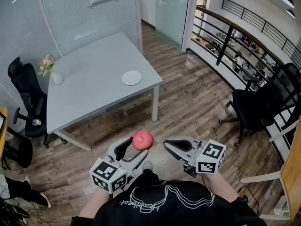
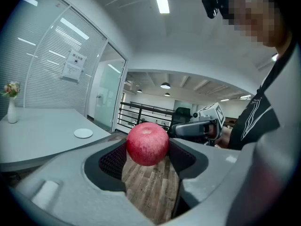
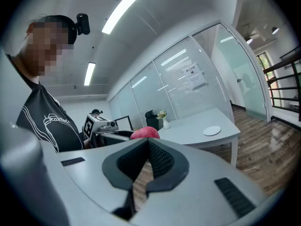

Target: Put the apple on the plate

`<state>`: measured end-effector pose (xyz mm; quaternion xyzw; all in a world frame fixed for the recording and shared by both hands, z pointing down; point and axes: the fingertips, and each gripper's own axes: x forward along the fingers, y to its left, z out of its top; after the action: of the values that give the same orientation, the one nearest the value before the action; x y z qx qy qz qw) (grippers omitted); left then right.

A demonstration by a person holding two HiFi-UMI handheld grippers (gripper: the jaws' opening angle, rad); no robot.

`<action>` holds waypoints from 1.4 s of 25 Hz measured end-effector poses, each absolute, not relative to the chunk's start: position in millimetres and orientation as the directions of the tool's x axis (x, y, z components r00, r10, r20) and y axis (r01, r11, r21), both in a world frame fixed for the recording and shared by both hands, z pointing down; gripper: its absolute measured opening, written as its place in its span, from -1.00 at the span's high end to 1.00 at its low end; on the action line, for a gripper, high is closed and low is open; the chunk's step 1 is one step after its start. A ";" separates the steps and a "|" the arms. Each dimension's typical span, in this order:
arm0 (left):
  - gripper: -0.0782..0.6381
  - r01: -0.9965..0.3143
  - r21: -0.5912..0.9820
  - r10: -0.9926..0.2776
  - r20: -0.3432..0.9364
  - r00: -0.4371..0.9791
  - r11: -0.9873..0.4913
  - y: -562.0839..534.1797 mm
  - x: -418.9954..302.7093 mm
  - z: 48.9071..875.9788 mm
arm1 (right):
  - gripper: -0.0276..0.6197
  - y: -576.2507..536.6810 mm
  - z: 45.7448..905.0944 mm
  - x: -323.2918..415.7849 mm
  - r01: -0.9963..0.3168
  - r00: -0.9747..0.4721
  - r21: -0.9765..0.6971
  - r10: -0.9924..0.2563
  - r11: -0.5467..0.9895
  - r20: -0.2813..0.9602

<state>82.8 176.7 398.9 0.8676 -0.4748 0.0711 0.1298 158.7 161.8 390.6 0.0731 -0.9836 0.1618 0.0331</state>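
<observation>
So the left gripper (image 1: 138, 146) has the round red apple (image 1: 142, 140) clamped between its two jaws, right up at the tip end. In the left gripper view the apple (image 2: 147, 143) sits squeezed between the dark ribbed pads (image 2: 114, 160), one pressing on each side. Its top half pokes up above the jaws and its dimple faces up. Behind the apple, deeper in the mouth, nothing sits between the jaws and you just see the wood plank floor (image 2: 150, 187) through the gap.

The right gripper (image 1: 168, 145) is carrying nothing. In its own view the two jaws are together, pads meeting at the tips (image 3: 146, 142). It's held just beside the left one, with the apple (image 3: 145, 133) peeking over the top of its jaws from the other side.

The small white round plate (image 1: 131, 77) is on the light grey table (image 1: 94, 93), near the corner on the person's side, and it's bare. The apple is well apart from it, up in the air over the floor (image 1: 188, 102) in front of the person's black shirt, not over the table at all.

Other stuff: a white vase with flowers (image 1: 55, 76) sits at the table's left edge, with a black office chair (image 1: 26, 95) just beside it.
</observation>
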 end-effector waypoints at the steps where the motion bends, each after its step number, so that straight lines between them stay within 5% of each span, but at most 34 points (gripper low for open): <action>1: -0.02 -0.842 0.156 -0.805 0.246 0.539 -0.516 176.7 83.4 398.5 | 0.89 161.9 390.3 159.1 -0.154 -0.987 -0.312 -0.133 0.937 0.086; 35: -0.02 -0.827 0.127 -0.803 0.201 0.562 -0.547 66.7 31.2 384.1 | 0.89 44.1 395.2 109.7 -0.225 -0.974 -0.366 -0.200 0.903 0.106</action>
<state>31.2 66.7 384.1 0.8776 -0.4643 0.0594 0.1038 109.7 44.1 395.2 0.1088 -0.9749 0.1915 0.0330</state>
